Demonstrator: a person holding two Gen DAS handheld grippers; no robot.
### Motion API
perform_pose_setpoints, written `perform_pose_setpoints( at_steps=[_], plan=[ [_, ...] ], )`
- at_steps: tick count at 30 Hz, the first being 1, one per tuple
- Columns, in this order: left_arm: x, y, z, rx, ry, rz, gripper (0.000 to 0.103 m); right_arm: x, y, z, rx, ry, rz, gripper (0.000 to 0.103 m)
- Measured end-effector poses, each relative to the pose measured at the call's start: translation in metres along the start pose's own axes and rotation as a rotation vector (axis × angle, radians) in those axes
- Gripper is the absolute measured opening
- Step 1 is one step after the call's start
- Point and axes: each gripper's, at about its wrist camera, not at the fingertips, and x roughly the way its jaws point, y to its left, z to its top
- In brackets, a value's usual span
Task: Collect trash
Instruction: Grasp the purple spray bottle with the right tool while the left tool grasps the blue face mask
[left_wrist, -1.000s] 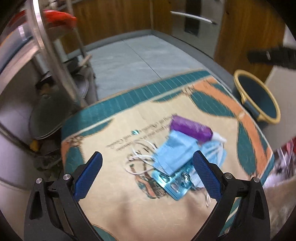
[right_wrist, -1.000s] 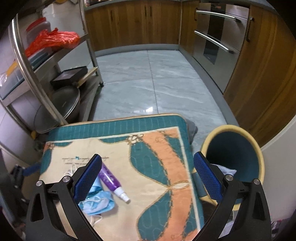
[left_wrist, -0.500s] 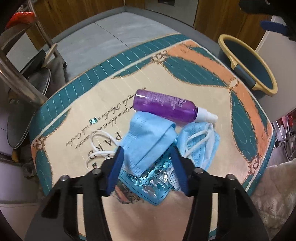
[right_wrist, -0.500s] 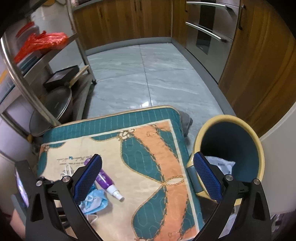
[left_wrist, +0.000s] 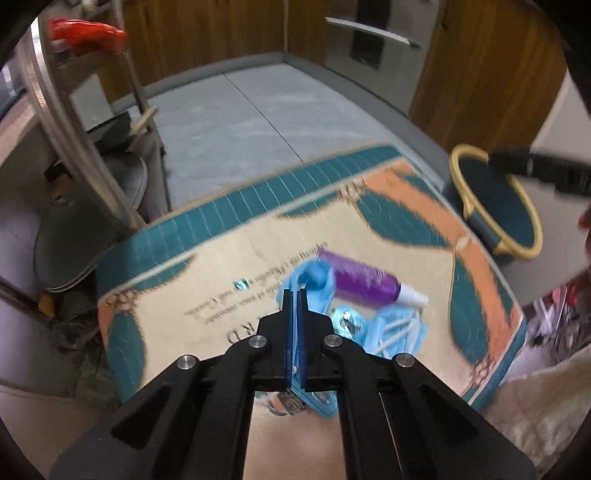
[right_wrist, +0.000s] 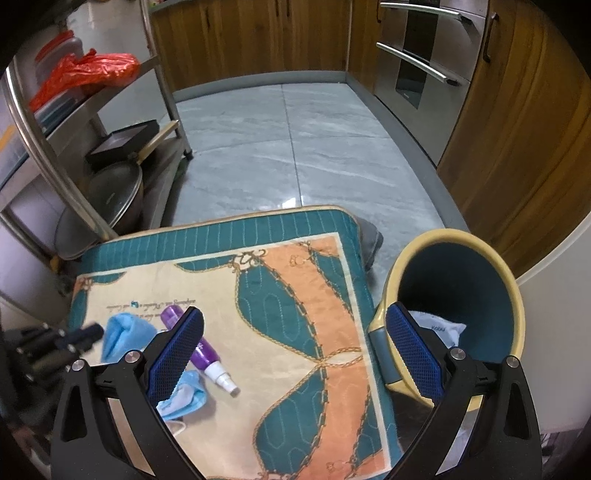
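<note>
Mat (right_wrist: 258, 295): two masks (left_wrist: 314, 280), one bottle (left_wrist: 364, 286)

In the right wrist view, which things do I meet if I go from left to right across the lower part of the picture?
Left tool → blue face mask → purple spray bottle → patterned mat → yellow-rimmed bin.

Both views are taken from above, tilted steeply down toward 12 o'clock over the patterned mat (left_wrist: 229, 236). The left view is nearer. The mat, purple bottle (right_wrist: 201, 350) and bin (right_wrist: 513, 295) are shared.
</note>
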Motion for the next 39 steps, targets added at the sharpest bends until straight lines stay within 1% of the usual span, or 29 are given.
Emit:
perform_pose_setpoints(
  at_steps=[3,6,8,11,14,16,18,20,21,22,23,24,25,26,29,32,35,37,38,39],
  plan=[
    [-0.015,0.009,0.008,-0.034,-0.049,-0.006,0.002,0.007,0.002,-0.003,0.002,0.02,0.033,0.098],
    [-0.026,0.017,0.013,-0.063,-0.093,-0.016,0.002,0.017,0.01,-0.005,-0.03,0.041,0.073,0.098],
    [-0.029,0.02,0.015,-0.073,-0.104,-0.021,0.002,0.022,0.017,-0.006,-0.045,0.05,0.105,0.098],
    [-0.028,0.025,0.017,-0.078,-0.105,-0.012,0.002,0.034,0.034,-0.007,-0.104,0.078,0.157,0.096],
    [-0.026,0.029,0.016,-0.099,-0.099,-0.022,0.002,0.048,0.052,-0.009,-0.181,0.099,0.18,0.095],
    [-0.02,0.029,0.015,-0.096,-0.078,-0.039,0.002,0.059,0.066,-0.013,-0.247,0.122,0.191,0.091],
    [-0.01,0.027,0.013,-0.096,-0.045,-0.056,0.002,0.069,0.078,-0.018,-0.313,0.146,0.19,0.079],
    [0.0,0.026,0.01,-0.096,-0.012,-0.055,0.007,0.08,0.086,-0.024,-0.349,0.177,0.186,0.074],
    [0.008,0.026,0.009,-0.094,0.011,-0.051,0.013,0.083,0.087,-0.026,-0.352,0.185,0.187,0.072],
    [0.013,0.025,0.008,-0.092,0.026,-0.047,0.024,0.088,0.089,-0.027,-0.353,0.194,0.191,0.071],
    [0.018,0.025,0.007,-0.094,0.041,-0.044,0.031,0.09,0.09,-0.027,-0.352,0.199,0.196,0.07],
    [0.023,0.026,0.006,-0.102,0.052,-0.04,0.045,0.092,0.09,-0.027,-0.349,0.202,0.2,0.069],
    [0.027,0.026,0.005,-0.107,0.061,-0.037,0.05,0.095,0.091,-0.027,-0.345,0.207,0.203,0.068],
    [0.031,0.027,0.005,-0.111,0.072,-0.035,0.05,0.097,0.092,-0.027,-0.343,0.213,0.207,0.066],
    [0.051,0.031,0.0,-0.132,0.14,-0.031,0.051,0.106,0.096,-0.032,-0.352,0.245,0.227,0.065],
    [0.064,0.037,-0.006,-0.158,0.187,-0.031,0.05,0.115,0.099,-0.037,-0.372,0.272,0.223,0.065],
    [0.075,0.04,-0.009,-0.171,0.231,-0.032,0.049,0.124,0.099,-0.04,-0.377,0.307,0.224,0.062],
    [0.075,0.038,-0.01,-0.169,0.237,-0.047,0.035,0.126,0.099,-0.041,-0.38,0.308,0.227,0.062],
    [0.075,0.035,-0.009,-0.158,0.239,-0.053,0.032,0.127,0.1,-0.041,-0.38,0.301,0.228,0.061],
    [0.074,0.033,-0.009,-0.149,0.238,-0.056,0.026,0.127,0.099,-0.04,-0.378,0.295,0.231,0.059]
  ],
)
